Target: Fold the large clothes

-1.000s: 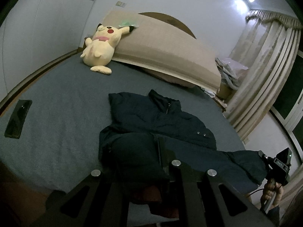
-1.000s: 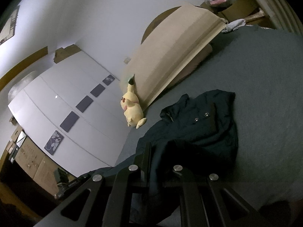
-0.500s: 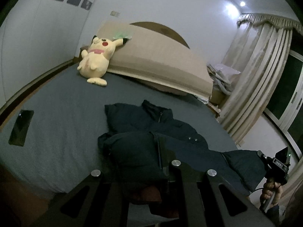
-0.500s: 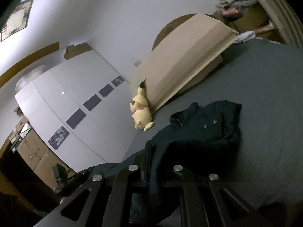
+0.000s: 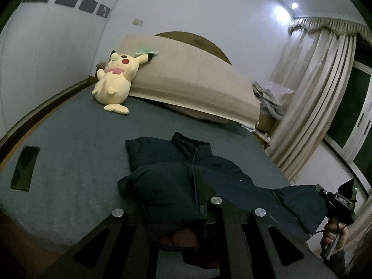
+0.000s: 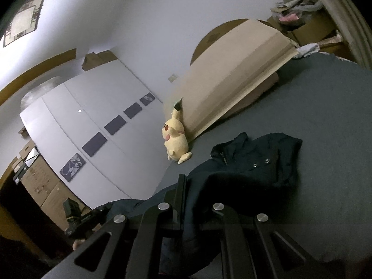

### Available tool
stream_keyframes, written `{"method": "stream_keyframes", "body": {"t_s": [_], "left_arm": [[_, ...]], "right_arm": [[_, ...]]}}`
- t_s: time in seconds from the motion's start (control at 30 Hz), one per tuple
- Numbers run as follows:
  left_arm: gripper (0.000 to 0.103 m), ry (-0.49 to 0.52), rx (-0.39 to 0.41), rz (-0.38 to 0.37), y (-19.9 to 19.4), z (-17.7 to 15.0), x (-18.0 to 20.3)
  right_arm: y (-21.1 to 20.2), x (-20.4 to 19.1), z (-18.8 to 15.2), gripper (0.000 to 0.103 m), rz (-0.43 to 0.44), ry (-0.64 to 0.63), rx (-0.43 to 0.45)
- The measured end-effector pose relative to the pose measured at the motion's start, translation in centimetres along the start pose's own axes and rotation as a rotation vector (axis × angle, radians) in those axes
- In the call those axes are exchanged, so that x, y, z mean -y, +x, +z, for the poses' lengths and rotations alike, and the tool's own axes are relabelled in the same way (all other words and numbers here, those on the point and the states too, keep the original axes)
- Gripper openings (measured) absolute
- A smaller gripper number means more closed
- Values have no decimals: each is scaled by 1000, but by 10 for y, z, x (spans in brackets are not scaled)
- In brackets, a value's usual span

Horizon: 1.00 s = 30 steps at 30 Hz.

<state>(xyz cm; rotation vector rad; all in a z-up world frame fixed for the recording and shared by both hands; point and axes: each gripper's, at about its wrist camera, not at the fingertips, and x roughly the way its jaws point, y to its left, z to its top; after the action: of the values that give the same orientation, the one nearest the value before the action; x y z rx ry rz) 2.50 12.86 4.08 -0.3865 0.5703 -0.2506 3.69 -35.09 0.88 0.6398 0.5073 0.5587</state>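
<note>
Dark jacket hem pinched in both closed grippers, left gripper and right gripper angled slightly downward.

We see the jacket at the bed's near edge; the plush at its far-left corner; the phone along its left edge.
</note>
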Motion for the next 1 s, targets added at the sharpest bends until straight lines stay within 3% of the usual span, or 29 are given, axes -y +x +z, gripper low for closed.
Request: {"method": "stream_keyframes", "body": {"t_s": [0.47,1.0], "left_arm": [[7,-17,-64,32,44,7,-11],[7,-2,-99,87,73,5,-18]], "right_arm": [[41,24,14,8,-48,-2,-66],[66,34,10,8,-119,6,-60]]}}
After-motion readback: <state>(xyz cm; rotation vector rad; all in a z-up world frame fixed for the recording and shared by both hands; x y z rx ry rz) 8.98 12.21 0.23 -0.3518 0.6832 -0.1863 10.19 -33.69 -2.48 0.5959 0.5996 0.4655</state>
